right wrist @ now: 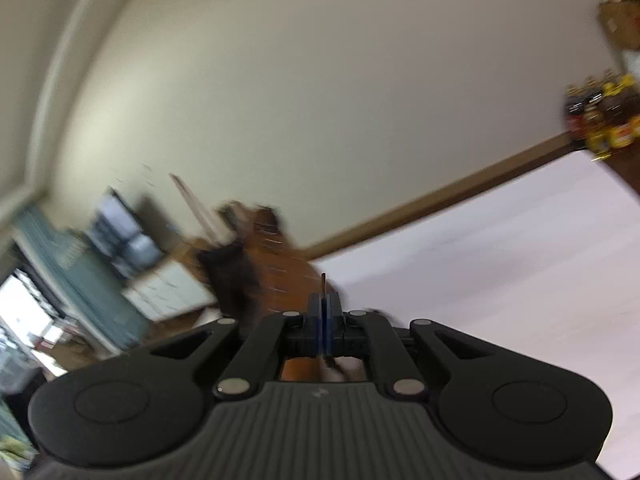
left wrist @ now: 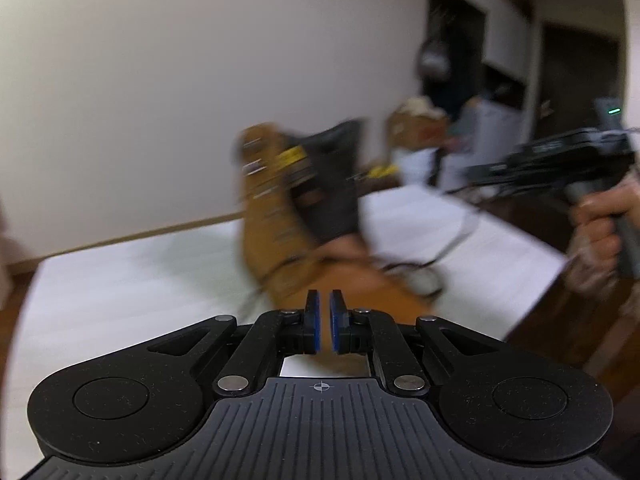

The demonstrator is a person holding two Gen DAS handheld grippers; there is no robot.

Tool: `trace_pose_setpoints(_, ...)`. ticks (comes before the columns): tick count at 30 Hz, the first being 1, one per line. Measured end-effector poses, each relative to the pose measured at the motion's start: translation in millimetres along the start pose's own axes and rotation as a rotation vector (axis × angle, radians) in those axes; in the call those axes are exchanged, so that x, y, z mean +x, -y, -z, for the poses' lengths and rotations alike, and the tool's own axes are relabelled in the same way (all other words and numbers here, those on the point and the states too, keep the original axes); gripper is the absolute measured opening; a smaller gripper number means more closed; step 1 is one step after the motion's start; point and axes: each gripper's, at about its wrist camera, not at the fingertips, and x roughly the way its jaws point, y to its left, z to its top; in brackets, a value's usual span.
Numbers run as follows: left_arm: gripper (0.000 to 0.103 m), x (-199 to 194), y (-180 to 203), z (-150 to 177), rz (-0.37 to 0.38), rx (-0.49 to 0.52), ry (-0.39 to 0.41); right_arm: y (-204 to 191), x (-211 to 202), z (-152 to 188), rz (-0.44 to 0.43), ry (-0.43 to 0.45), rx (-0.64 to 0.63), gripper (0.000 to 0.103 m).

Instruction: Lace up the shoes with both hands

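Observation:
A tan high boot [left wrist: 276, 208] with a black tongue stands blurred on a white mat [left wrist: 120, 280], just beyond my left gripper [left wrist: 324, 304]. The left gripper's blue pads stand a narrow gap apart, and nothing shows between them. A black lace [left wrist: 452, 240] trails from the boot across the mat towards the right gripper [left wrist: 476, 172], which a hand [left wrist: 600, 232] holds at the right. In the right wrist view my right gripper [right wrist: 323, 304] is shut, with a thin dark lace tip [right wrist: 323, 280] sticking up from its pads. The boot [right wrist: 276, 252] lies blurred just ahead.
The mat lies on a brown wooden table whose edge [left wrist: 560, 320] runs at the right. A cardboard box [left wrist: 416, 124] and clutter stand behind the boot. Several yellow-labelled bottles [right wrist: 600, 120] stand at the mat's far corner. A pale wall backs the table.

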Motion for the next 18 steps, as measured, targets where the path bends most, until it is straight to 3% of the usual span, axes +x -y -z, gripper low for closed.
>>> trace_pose_setpoints(2,0.007,5,15,-4,0.028,-0.005,0.038,-9,9,4,-0.046,-0.016,0.009,0.003)
trace_pose_setpoints(10,0.007,23,43,-12,0.011,0.058,0.092,-19,35,20,-0.125,-0.057,0.098,0.003)
trace_pose_setpoints(18,0.007,31,39,-14,0.001,-0.015,0.113,-21,56,32,-0.181,-0.084,0.192,0.003)
